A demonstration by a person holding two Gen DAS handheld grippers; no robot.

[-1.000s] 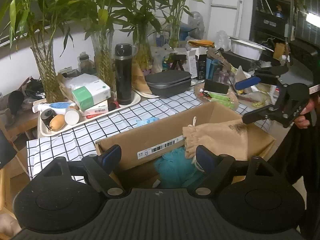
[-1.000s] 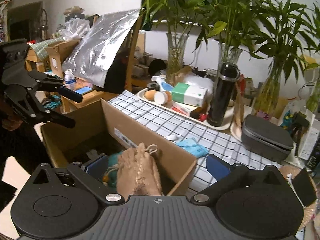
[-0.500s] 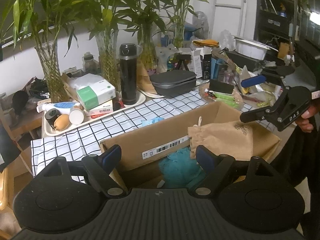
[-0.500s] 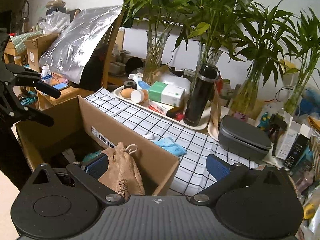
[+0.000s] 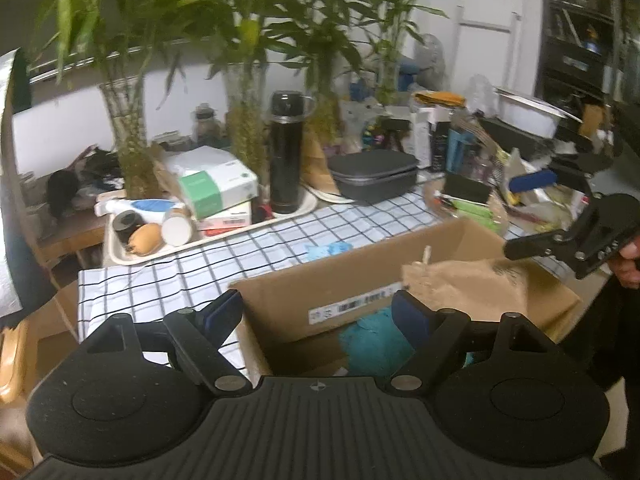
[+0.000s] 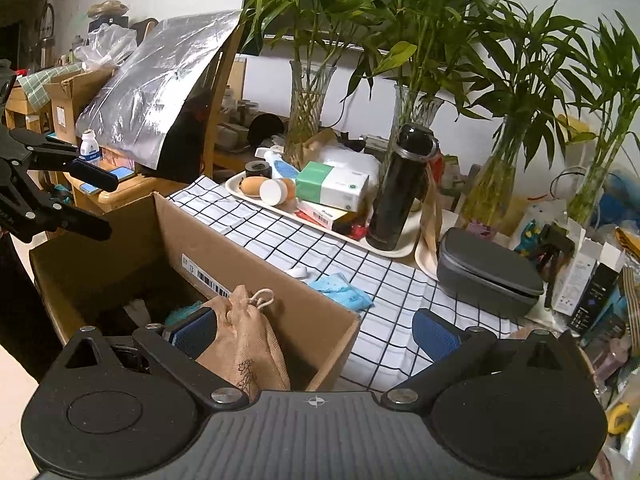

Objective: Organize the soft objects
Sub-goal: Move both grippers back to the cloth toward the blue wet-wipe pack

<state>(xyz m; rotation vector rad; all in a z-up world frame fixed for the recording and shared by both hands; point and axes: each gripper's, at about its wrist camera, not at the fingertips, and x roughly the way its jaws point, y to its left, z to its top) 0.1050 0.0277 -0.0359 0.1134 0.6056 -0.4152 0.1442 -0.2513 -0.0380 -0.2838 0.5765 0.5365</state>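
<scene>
Indoor light was dim and warm. The left wrist view was smeared by motion blur, worst on the bamboo leaves (image 5: 132, 20) and the brown pouch (image 5: 464, 284). The right wrist view was sharp, with glare on the silver foil sheet (image 6: 160, 88). Both views bowed at the edges, with dark vignetted corners.

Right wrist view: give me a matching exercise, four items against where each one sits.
Items:
1. burlap drawstring pouch
2. black flask
3. light blue cloth
4. grey zip case

Places:
A. flat on the checked tablecloth, beside the box
B. upright on the white tray
C. inside the cardboard box
D. on the table, right of the tray

Pairs: 1-C, 2-B, 3-A, 4-D
</scene>
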